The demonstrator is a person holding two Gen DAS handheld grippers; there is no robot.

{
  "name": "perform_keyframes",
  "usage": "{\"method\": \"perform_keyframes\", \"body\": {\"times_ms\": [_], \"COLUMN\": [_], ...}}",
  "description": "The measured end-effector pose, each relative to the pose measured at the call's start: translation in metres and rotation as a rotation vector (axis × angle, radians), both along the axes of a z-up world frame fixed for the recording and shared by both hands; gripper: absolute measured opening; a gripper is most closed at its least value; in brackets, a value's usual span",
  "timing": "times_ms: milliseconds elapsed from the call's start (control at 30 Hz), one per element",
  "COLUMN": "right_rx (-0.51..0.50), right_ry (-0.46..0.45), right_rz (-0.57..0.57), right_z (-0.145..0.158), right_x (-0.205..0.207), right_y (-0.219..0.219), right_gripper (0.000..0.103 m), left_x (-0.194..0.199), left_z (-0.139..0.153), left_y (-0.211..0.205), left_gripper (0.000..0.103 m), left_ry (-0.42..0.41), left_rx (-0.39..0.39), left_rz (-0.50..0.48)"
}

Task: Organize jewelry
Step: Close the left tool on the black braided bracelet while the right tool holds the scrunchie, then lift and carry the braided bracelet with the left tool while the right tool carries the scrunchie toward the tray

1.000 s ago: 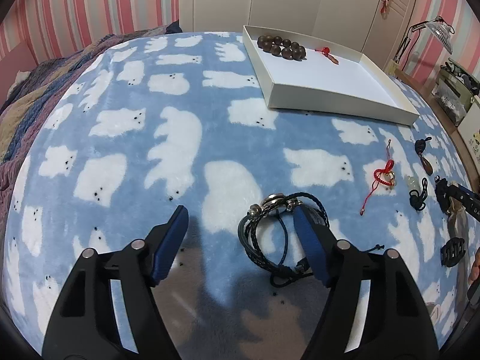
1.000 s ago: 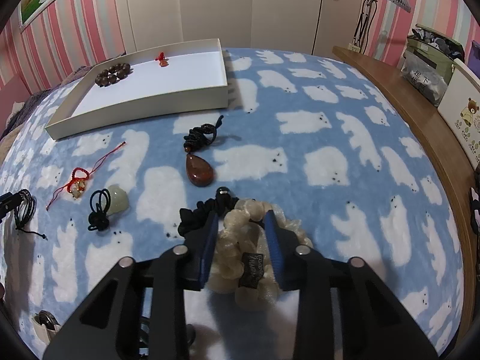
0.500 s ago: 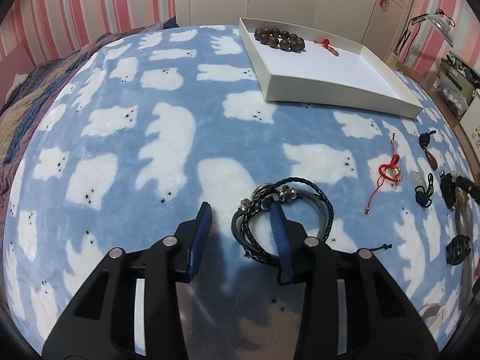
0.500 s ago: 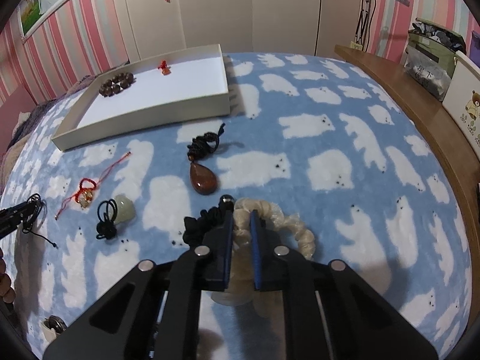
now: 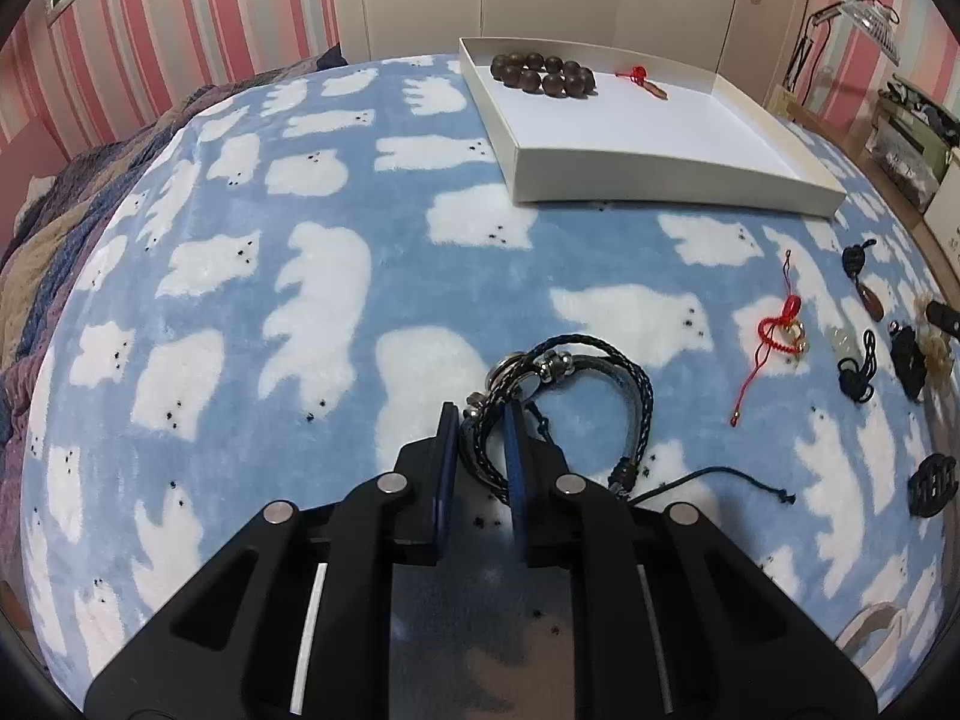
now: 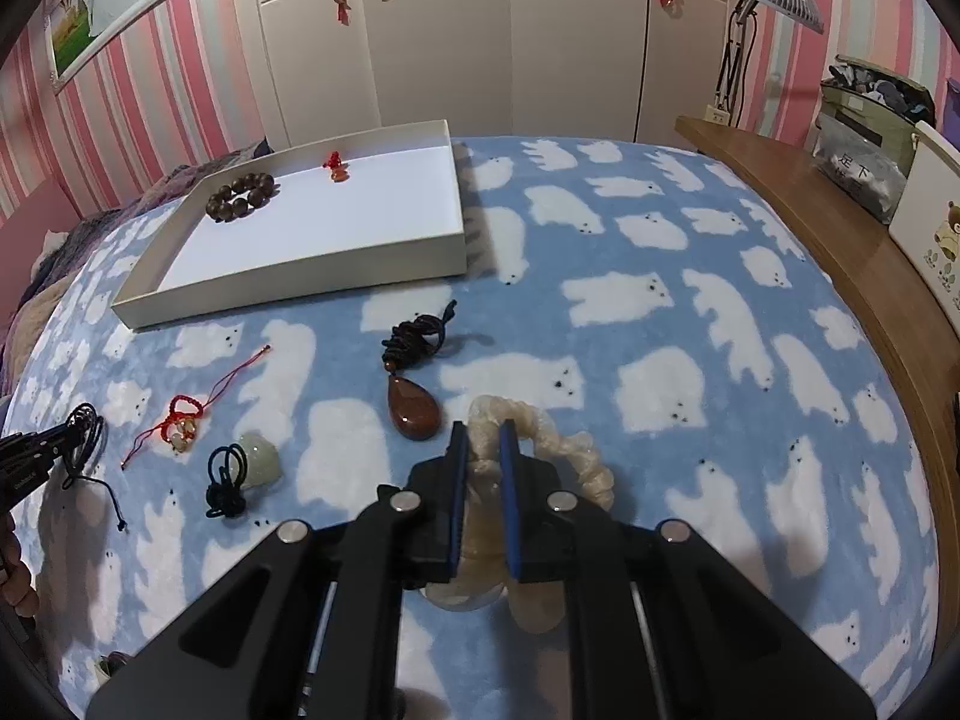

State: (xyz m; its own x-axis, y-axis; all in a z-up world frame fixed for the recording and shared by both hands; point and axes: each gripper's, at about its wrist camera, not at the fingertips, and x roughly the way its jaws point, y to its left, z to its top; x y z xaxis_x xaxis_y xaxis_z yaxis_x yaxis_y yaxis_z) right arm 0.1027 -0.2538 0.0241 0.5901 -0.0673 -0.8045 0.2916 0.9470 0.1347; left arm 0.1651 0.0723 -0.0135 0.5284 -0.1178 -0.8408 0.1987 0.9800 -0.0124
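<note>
My left gripper [image 5: 482,420] is shut on the near side of a black braided cord bracelet [image 5: 600,375] with metal beads, on the blue blanket. My right gripper [image 6: 483,438] is shut on a cream beaded bracelet [image 6: 570,450] and holds it just above the blanket. A white tray [image 6: 300,285] at the back holds a brown bead bracelet [image 6: 240,195] and a small red charm [image 6: 336,168]; the tray also shows in the left wrist view [image 5: 672,174].
Loose on the blanket lie a red cord charm [image 6: 180,423], a pale green pendant on a black cord [image 6: 258,462] and a brown teardrop pendant [image 6: 414,408]. A wooden ledge [image 6: 840,252] runs along the right. A black hair clip [image 5: 930,483] lies near the edge.
My left gripper went from wide open to shut on the black bracelet. My right gripper closed tighter on the cream bracelet and lifted it away from the black piece.
</note>
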Motion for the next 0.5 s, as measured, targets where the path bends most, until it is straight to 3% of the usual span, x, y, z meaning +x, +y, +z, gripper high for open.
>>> {"method": "perform_keyframes", "body": {"times_ms": [367,433,500], "right_rx": [0.021,0.021,0.022], "right_ry": [0.007,0.006,0.007], "right_rz": [0.015,0.016,0.017], "right_z": [-0.0075,-0.0073,-0.0076], "right_x": [0.0013,0.0011,0.0011], "right_y": [0.0031,0.0034,0.0034], "right_gripper": [0.011,0.011,0.011], "left_x": [0.0029,0.0030,0.0042], "left_z": [-0.0013,-0.0013,-0.0019], "left_y": [0.0017,0.0024,0.0030], "left_gripper": [0.016,0.025,0.043], "left_ry": [0.007,0.011,0.017], "left_rx": [-0.009,-0.020,-0.038], "left_rz": [0.007,0.004,-0.002]}}
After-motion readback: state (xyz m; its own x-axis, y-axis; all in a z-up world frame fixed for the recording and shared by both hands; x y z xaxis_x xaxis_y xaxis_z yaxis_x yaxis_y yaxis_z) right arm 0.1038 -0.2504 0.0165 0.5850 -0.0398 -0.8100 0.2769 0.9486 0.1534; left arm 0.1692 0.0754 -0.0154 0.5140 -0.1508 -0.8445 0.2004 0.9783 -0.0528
